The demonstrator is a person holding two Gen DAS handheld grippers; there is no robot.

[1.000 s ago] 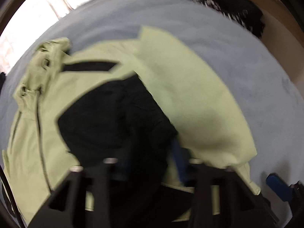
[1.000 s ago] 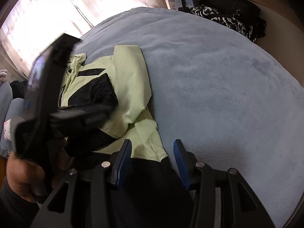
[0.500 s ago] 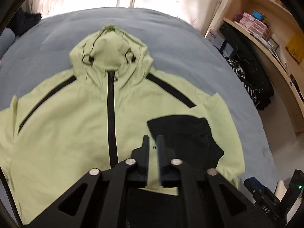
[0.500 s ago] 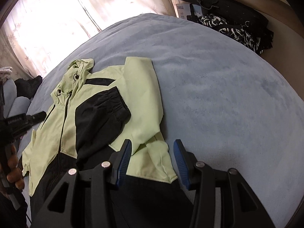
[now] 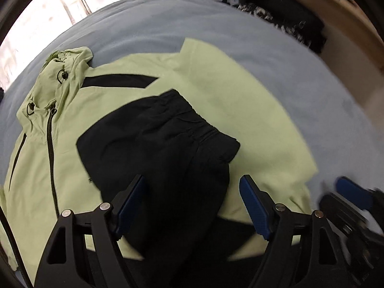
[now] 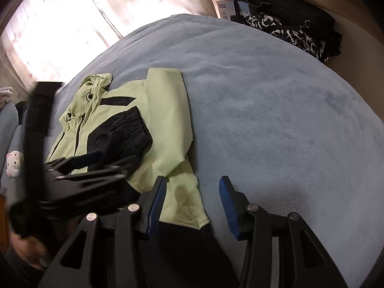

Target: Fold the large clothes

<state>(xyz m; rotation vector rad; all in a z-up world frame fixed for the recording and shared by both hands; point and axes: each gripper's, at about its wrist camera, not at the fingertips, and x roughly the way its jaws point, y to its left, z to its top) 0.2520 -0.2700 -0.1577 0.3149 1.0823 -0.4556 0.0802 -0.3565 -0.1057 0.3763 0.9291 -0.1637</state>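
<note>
A light green hooded jacket [image 5: 216, 91] with black panels lies front up on a blue-grey blanket [image 5: 300, 55]. Its right sleeve is folded inward, and the black sleeve end [image 5: 168, 139] rests on the chest. My left gripper [image 5: 192, 201] is open just above that black sleeve end, holding nothing. My right gripper [image 6: 192, 199] is open and empty over the jacket's lower right corner [image 6: 184, 192] and the blanket [image 6: 276, 110]. The jacket [image 6: 165, 110] also shows in the right wrist view, with the left gripper [image 6: 79, 165] blurred over it.
Black and patterned clothes [image 6: 295, 36] and a black bag lie past the far right edge of the bed by a wooden shelf. Curtains [image 6: 72, 19] hang behind the bed. A small white plush toy [image 6: 14, 163] sits at the left.
The left gripper has opened from shut and swung right, down over the black sleeve end. The right gripper has stayed open and almost still.
</note>
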